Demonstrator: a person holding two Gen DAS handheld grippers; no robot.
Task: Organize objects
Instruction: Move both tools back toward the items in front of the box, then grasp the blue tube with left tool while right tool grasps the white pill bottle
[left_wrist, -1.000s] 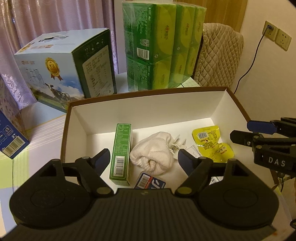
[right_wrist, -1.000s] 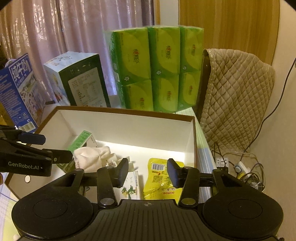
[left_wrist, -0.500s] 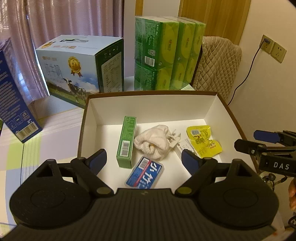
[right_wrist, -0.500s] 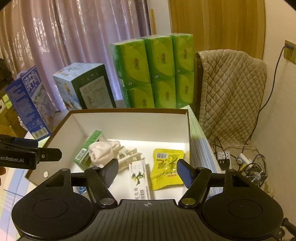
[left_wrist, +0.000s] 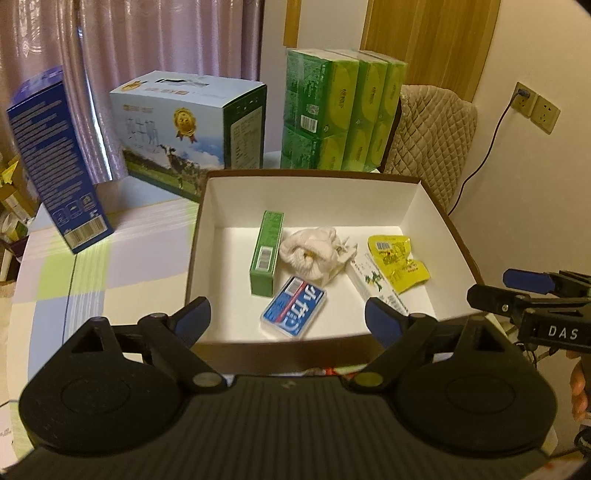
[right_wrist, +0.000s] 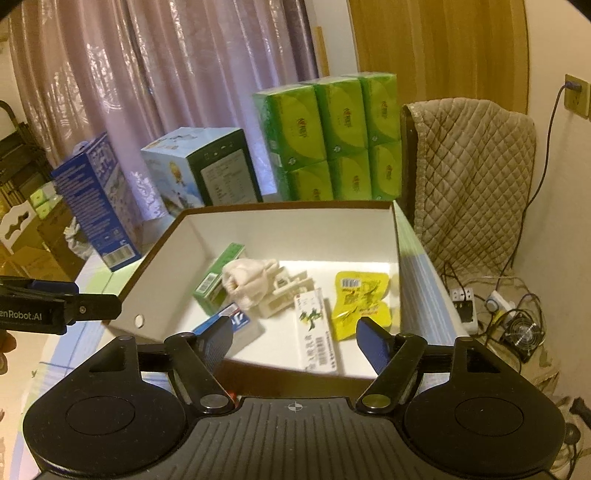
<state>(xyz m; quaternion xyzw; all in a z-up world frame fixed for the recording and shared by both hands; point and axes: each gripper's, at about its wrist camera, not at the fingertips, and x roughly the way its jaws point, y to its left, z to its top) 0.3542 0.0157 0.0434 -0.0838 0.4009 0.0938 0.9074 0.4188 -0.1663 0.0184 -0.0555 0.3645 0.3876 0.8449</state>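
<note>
Brown-rimmed white cardboard box sits mid-table, six items gathered inside, likely already tidied: one green carton, one rolled white cloth, one white plastic clip piece, one blue-and-white pack, one white slim box, one yellow sachet. Left gripper and right gripper hover at the near rim, both spread wide, carrying nothing.

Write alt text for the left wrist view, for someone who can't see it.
Open left tongs hover empty at the near edge of a white-lined box holding a green carton, rolled white cloth, blue pack, white sachet and yellow packet. The right tongs enter from the right; larger cartons stand behind.
</note>
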